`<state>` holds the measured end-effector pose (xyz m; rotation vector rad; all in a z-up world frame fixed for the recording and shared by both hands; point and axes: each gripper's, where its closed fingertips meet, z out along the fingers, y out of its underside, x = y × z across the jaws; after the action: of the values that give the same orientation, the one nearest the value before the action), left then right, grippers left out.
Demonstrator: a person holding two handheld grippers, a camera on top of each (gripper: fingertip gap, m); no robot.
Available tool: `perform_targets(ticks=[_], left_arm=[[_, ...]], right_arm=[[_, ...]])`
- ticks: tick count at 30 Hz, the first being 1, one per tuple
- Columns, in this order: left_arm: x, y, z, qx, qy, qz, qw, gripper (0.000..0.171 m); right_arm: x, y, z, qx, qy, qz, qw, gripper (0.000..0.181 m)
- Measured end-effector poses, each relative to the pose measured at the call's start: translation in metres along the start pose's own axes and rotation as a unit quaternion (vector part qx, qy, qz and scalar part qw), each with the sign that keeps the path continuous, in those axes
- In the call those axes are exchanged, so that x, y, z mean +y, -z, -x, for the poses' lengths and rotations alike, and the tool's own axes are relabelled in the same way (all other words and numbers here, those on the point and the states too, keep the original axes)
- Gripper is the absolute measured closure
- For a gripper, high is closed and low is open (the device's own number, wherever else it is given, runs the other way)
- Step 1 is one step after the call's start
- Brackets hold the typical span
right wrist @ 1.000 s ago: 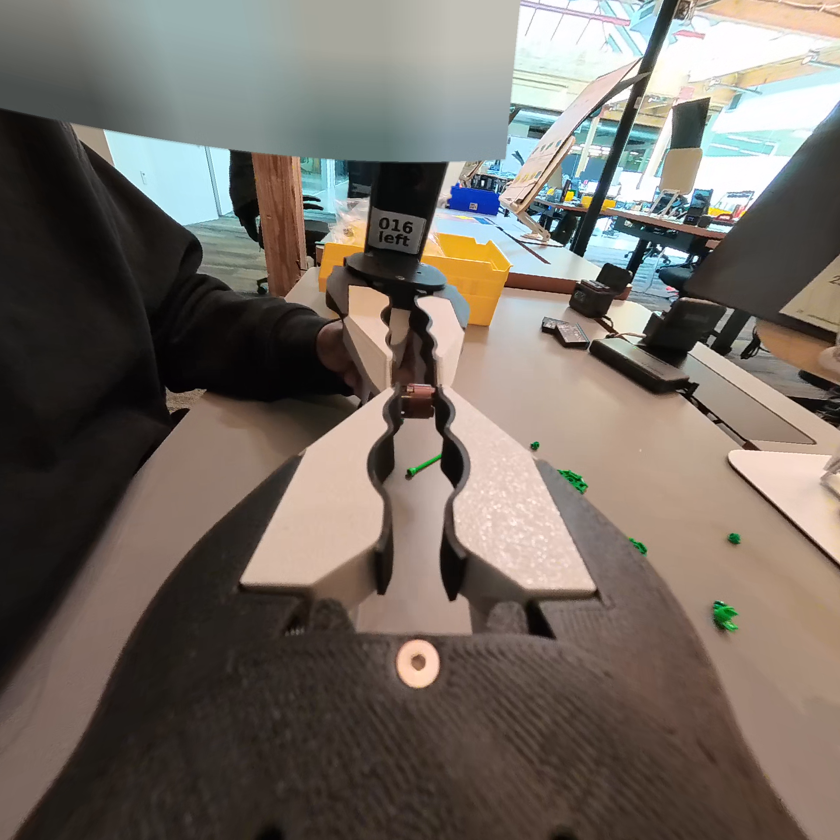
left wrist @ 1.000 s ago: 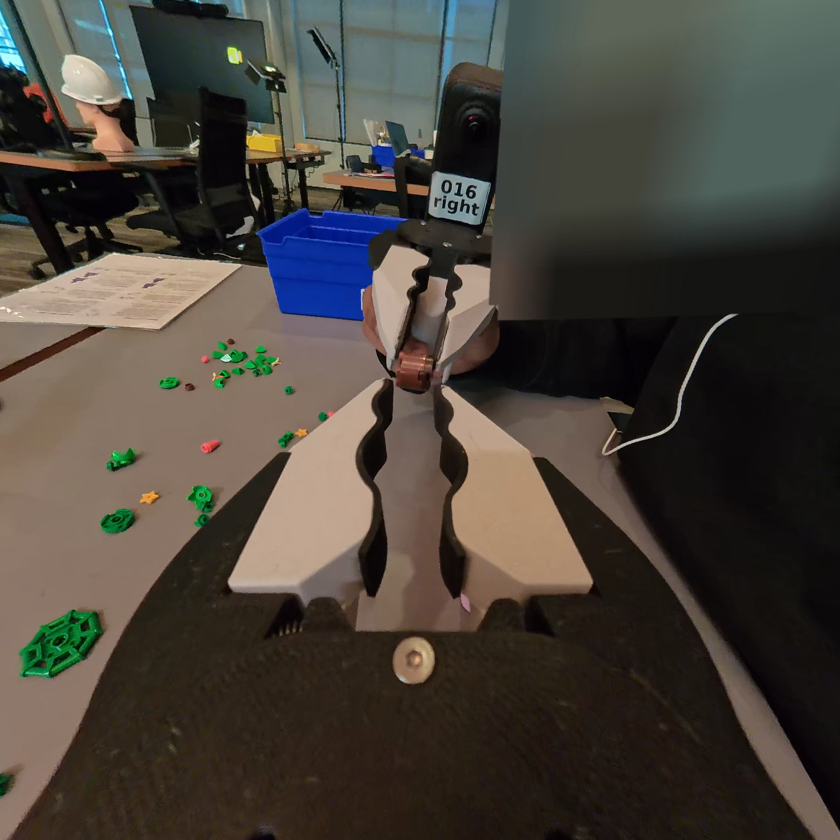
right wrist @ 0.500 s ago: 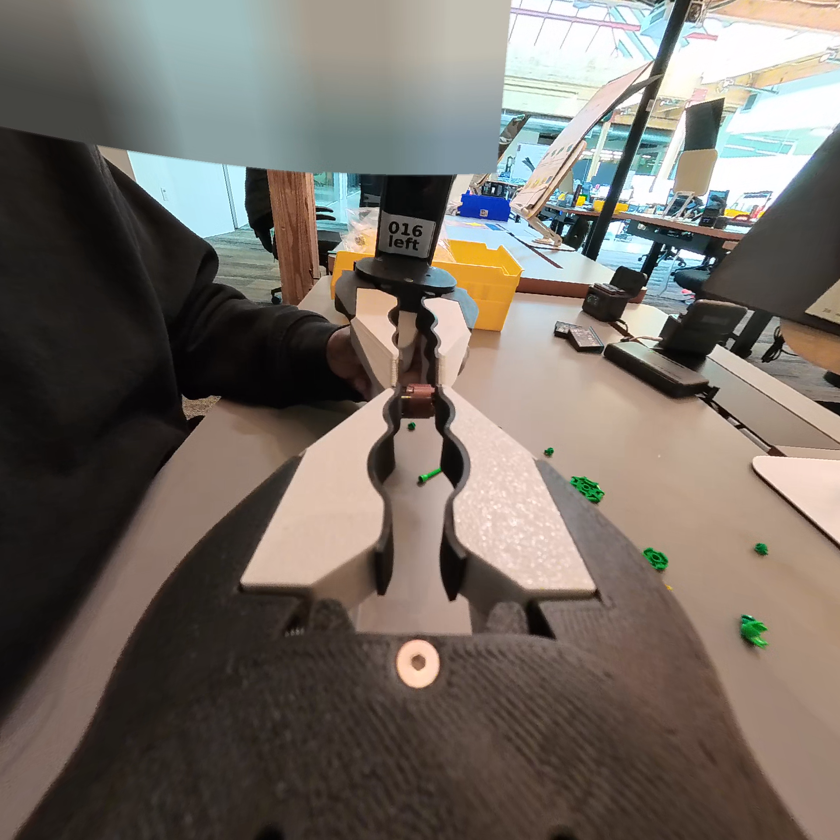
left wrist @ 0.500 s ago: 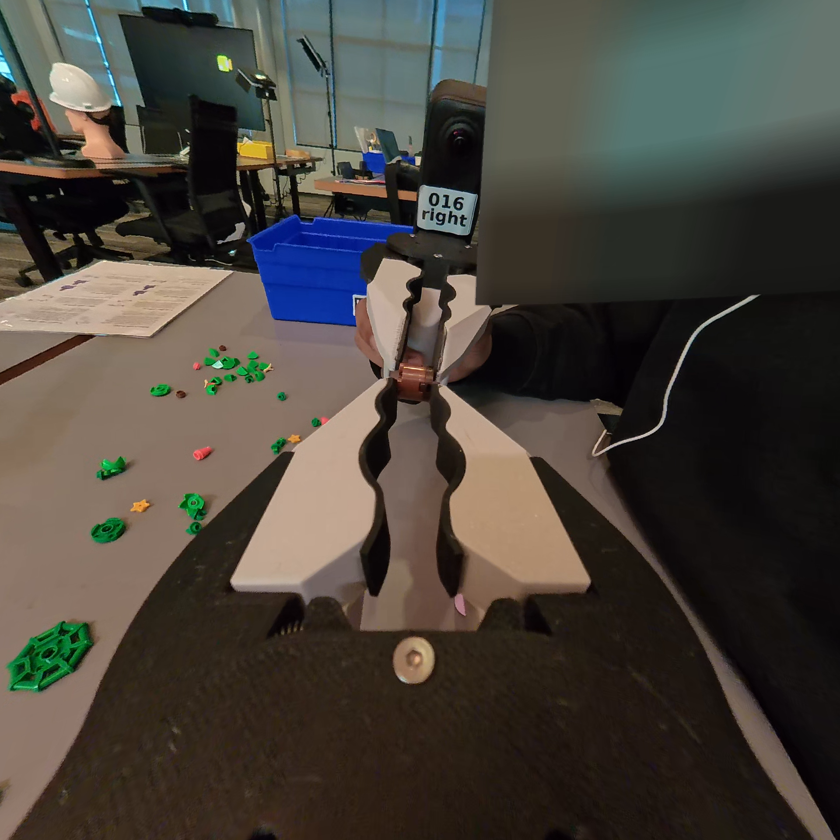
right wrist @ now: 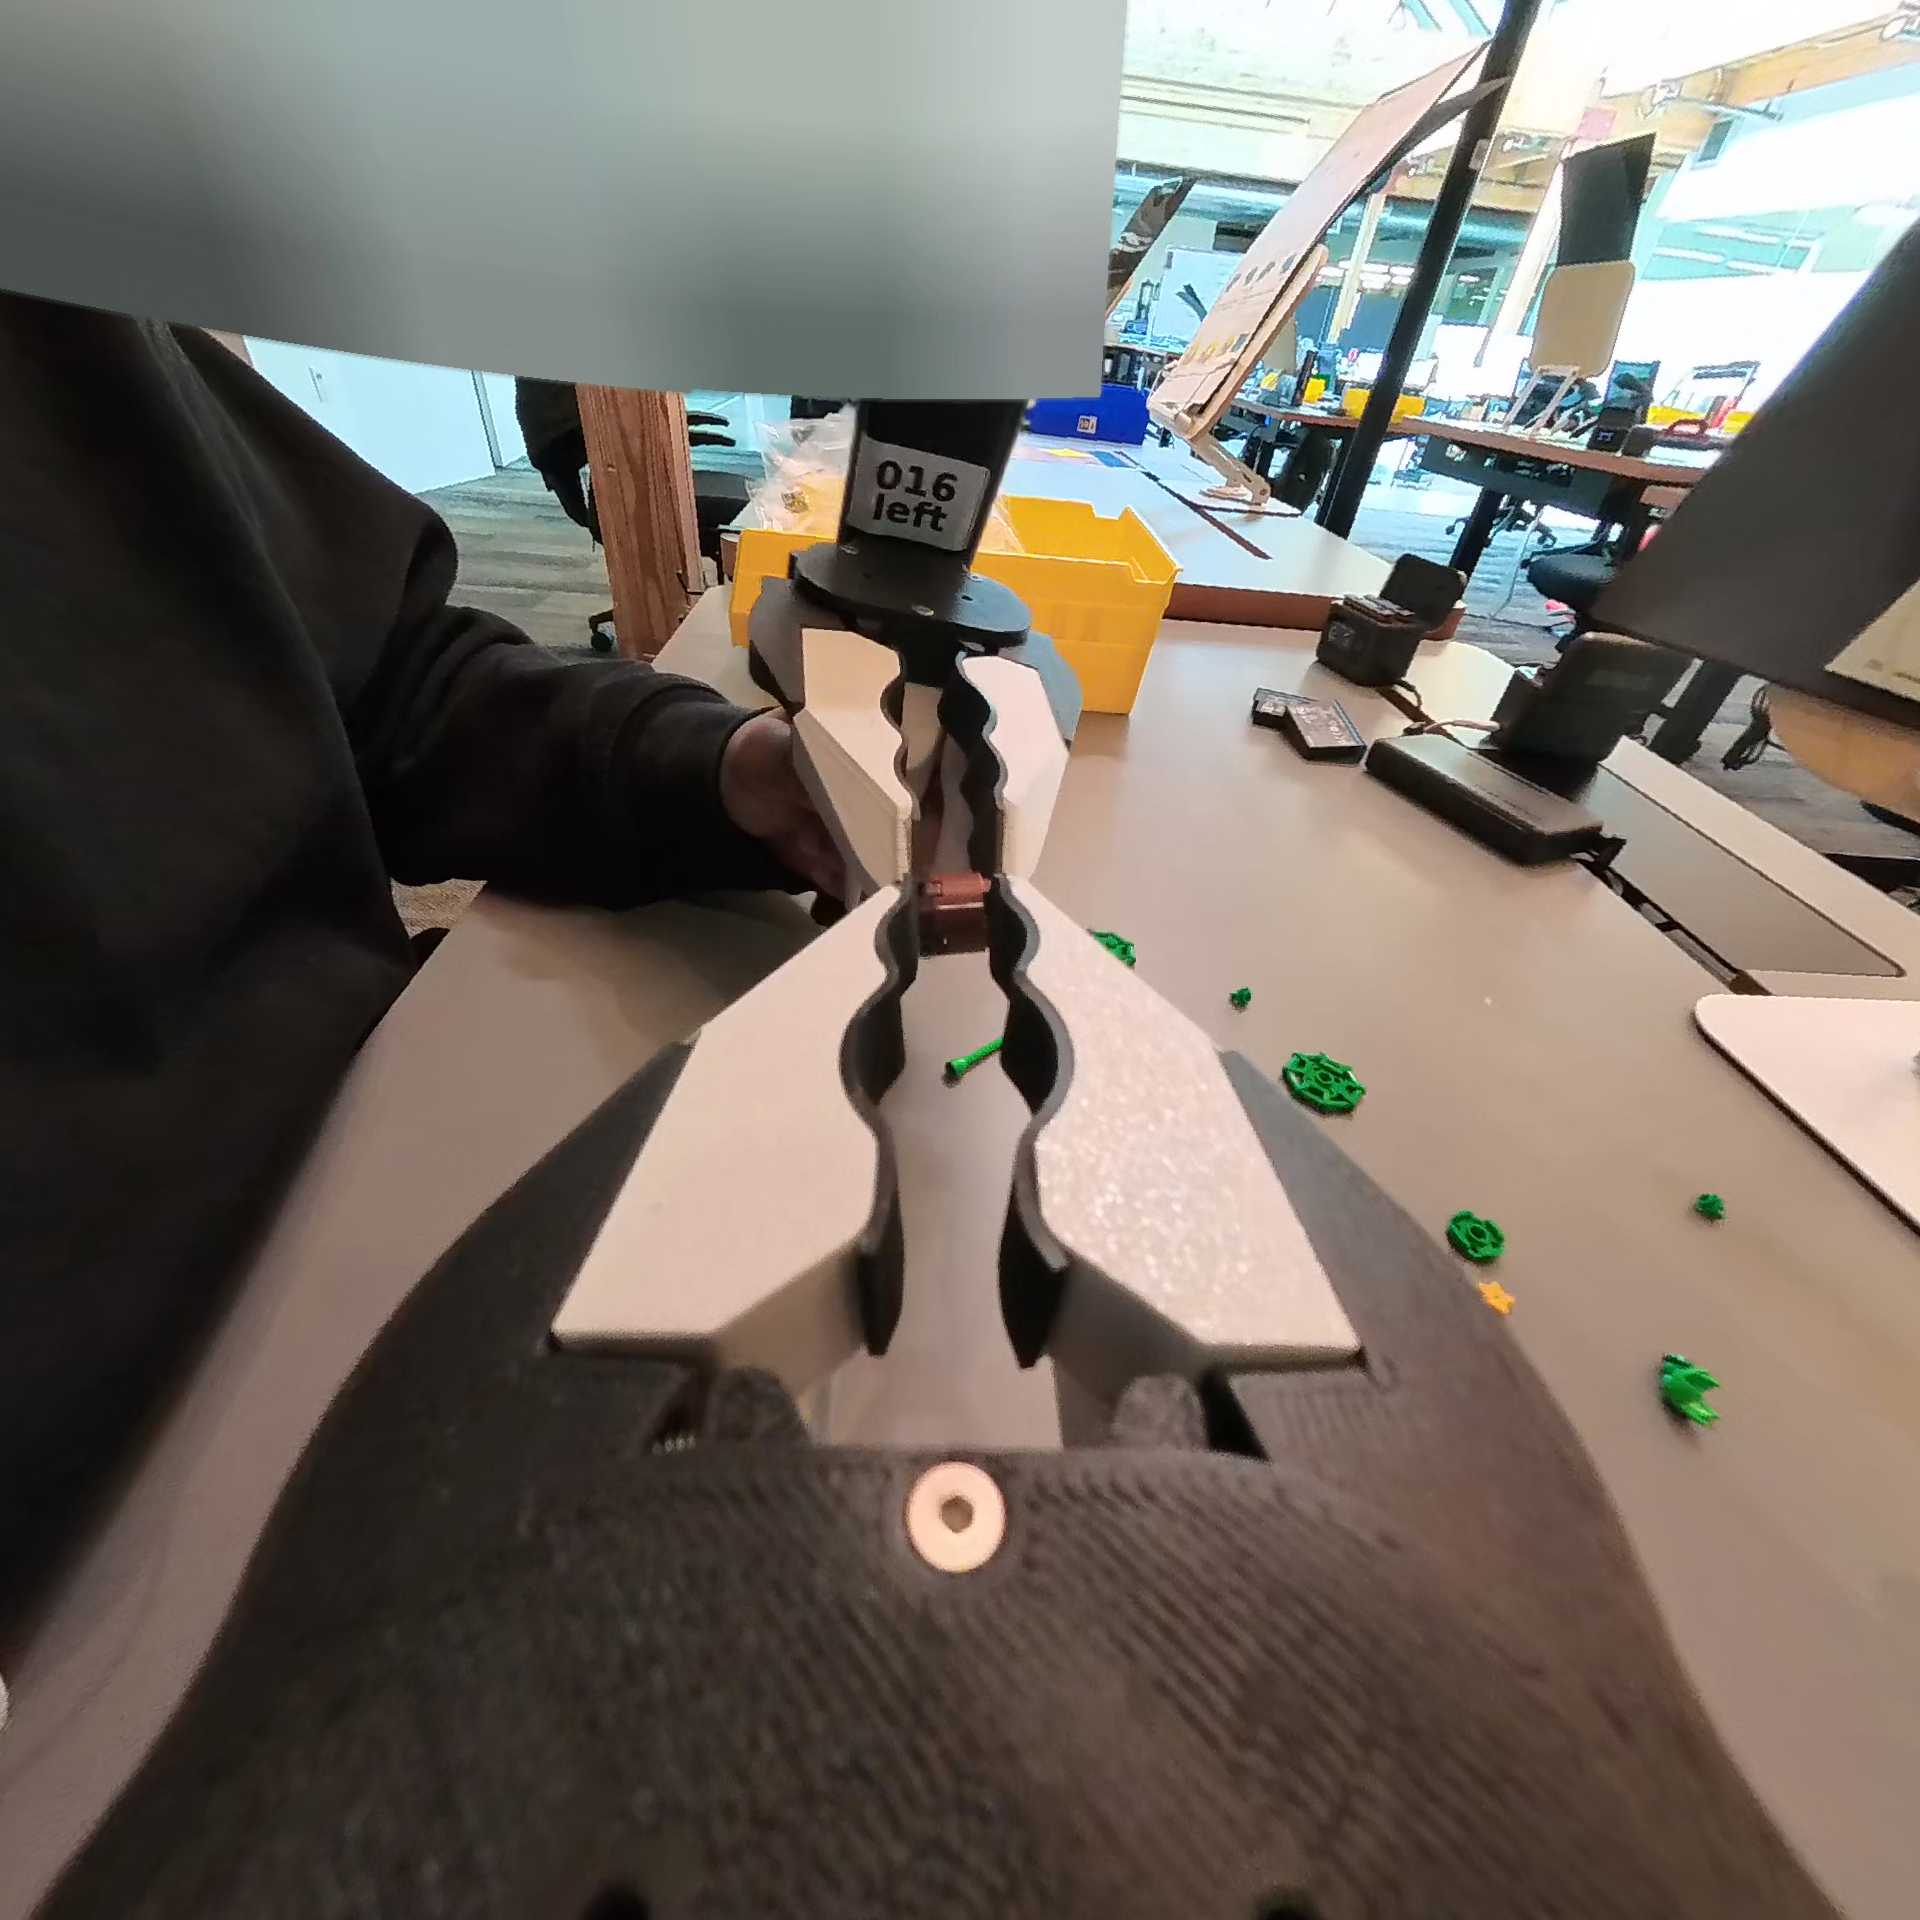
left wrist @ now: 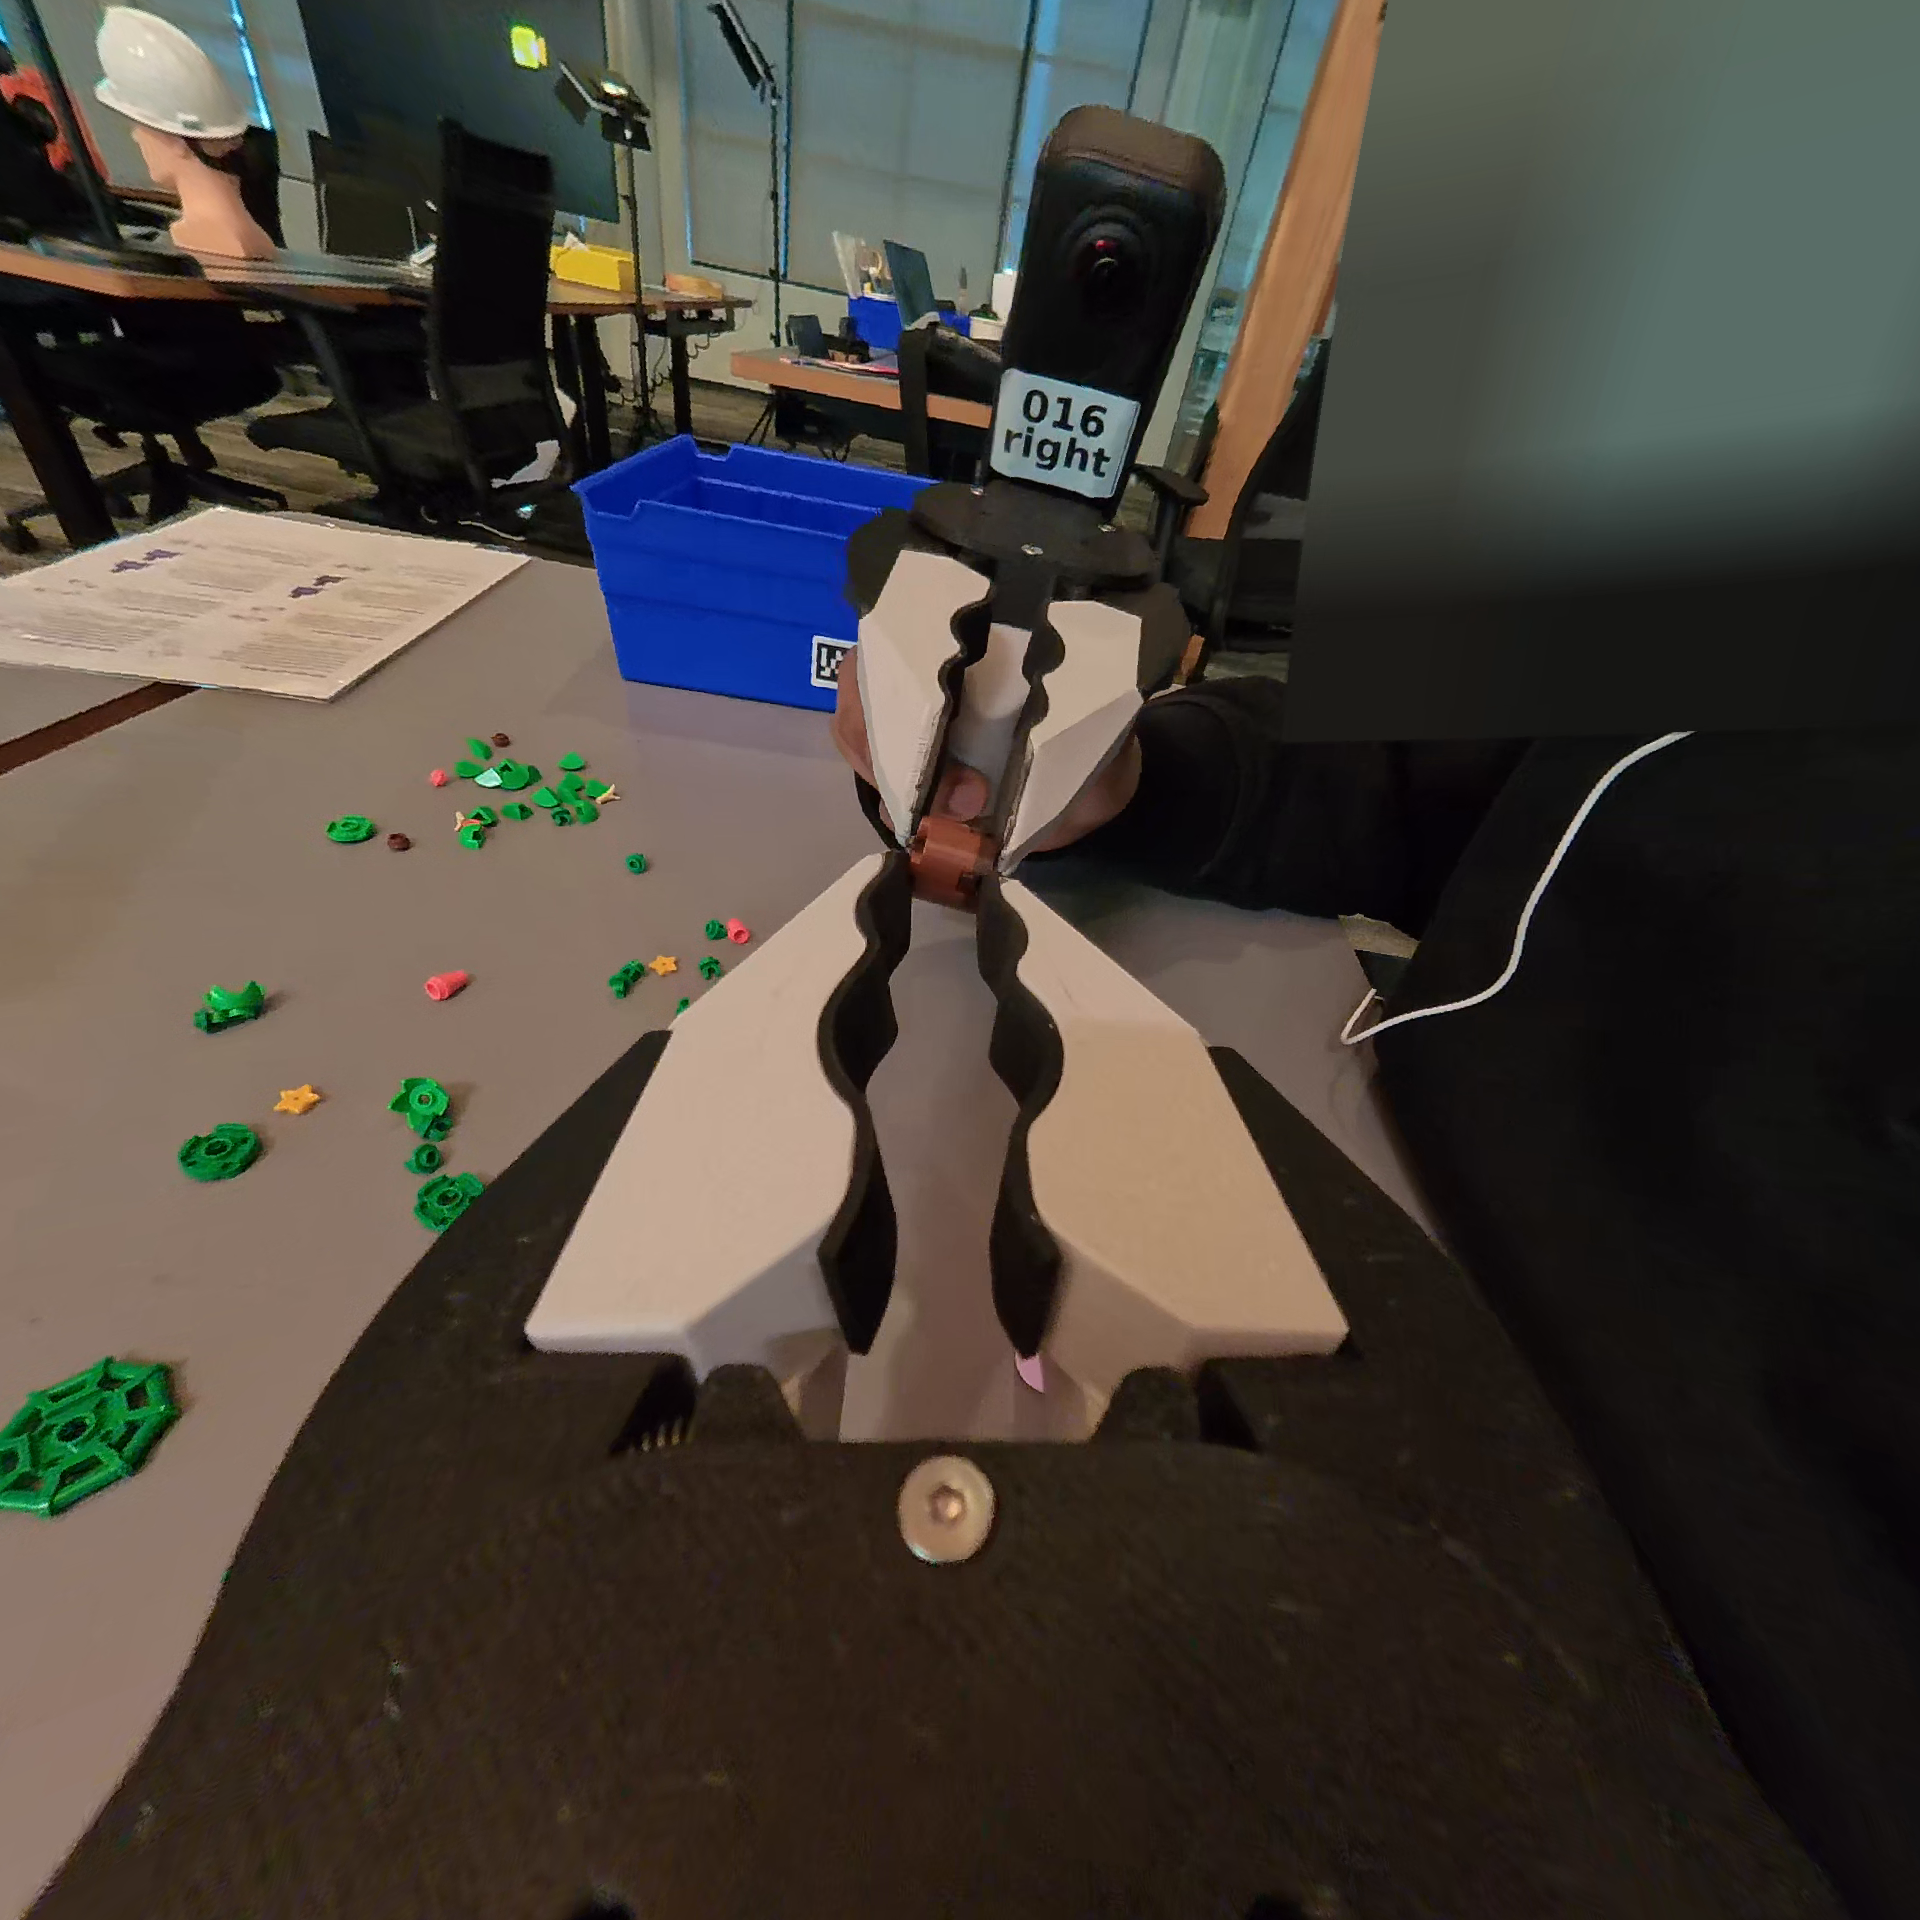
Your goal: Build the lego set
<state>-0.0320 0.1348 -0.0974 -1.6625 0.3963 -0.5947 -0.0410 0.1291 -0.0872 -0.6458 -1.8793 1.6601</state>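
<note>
Left gripper (left wrist: 943, 883) jaws nearly closed, tips on brown piece (left wrist: 948, 854), right gripper (right wrist: 953, 914) likewise.

Left wrist view: camera low behind its own grey two-finger gripper (left wrist: 940, 883), facing along the fingers across the grey tabletop (left wrist: 156, 1226) toward a blue plastic bin (left wrist: 727, 582). Right wrist view: same low seat behind its gripper (right wrist: 951, 920), facing opposite, toward a yellow plastic bin (right wrist: 1081, 592). Both close in; shared are the meeting fingertips, the small brown round piece (left wrist: 948, 854) between them, and scattered green pieces.
</note>
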Motion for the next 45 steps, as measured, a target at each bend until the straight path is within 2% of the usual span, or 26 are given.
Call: perform_targets(ticks=[6,8,11,15,19,23,26,30,32,41,45], left_arm=[[-0.007,0.002,-0.004,0.021,0.01,-0.021,0.999,0.162],[-0.008,0.003,-0.005,0.023,0.005,-0.024,0.999,0.162],[-0.01,0.004,-0.005,0.028,0.011,-0.034,0.999,0.162],[-0.011,0.005,-0.006,0.048,0.033,-0.045,0.997,0.162],[-0.01,0.004,-0.008,0.065,0.042,-0.052,0.996,0.162],[-0.008,0.003,-0.005,0.047,0.021,-0.054,0.997,0.161],[-0.009,0.004,-0.005,0.036,-0.002,-0.053,0.998,0.142],[-0.01,0.004,-0.007,0.036,-0.011,-0.05,0.998,0.149],[-0.008,0.004,-0.006,0.032,-0.013,-0.044,0.998,0.16],[0.002,-0.001,-0.006,0.042,-0.004,-0.013,0.999,0.156],[0.002,-0.002,-0.008,0.042,-0.016,-0.013,0.999,0.16]], right_arm=[[-0.008,0.0,0.002,0.017,0.036,-0.029,0.999,0.168],[-0.008,0.0,0.001,0.02,0.039,-0.031,0.999,0.153],[-0.007,0.001,0.003,0.002,0.02,-0.035,0.999,0.154],[-0.008,0.002,0.005,-0.013,0.005,-0.046,0.999,0.167],[-0.007,0.003,0.006,-0.02,0.002,-0.04,0.999,0.169],[-0.004,0.002,0.003,-0.01,0.009,-0.024,1.0,0.169],[-0.003,0.003,0.002,-0.007,0.014,-0.014,1.0,0.169],[0.0,0.002,0.003,-0.01,0.018,0.001,1.0,0.169],[0.001,0.001,0.005,-0.014,0.019,0.005,1.0,0.169],[0.003,0.0,0.009,-0.022,0.023,0.017,0.999,0.169],[0.002,0.0,0.009,-0.023,0.023,0.019,0.999,0.17]])
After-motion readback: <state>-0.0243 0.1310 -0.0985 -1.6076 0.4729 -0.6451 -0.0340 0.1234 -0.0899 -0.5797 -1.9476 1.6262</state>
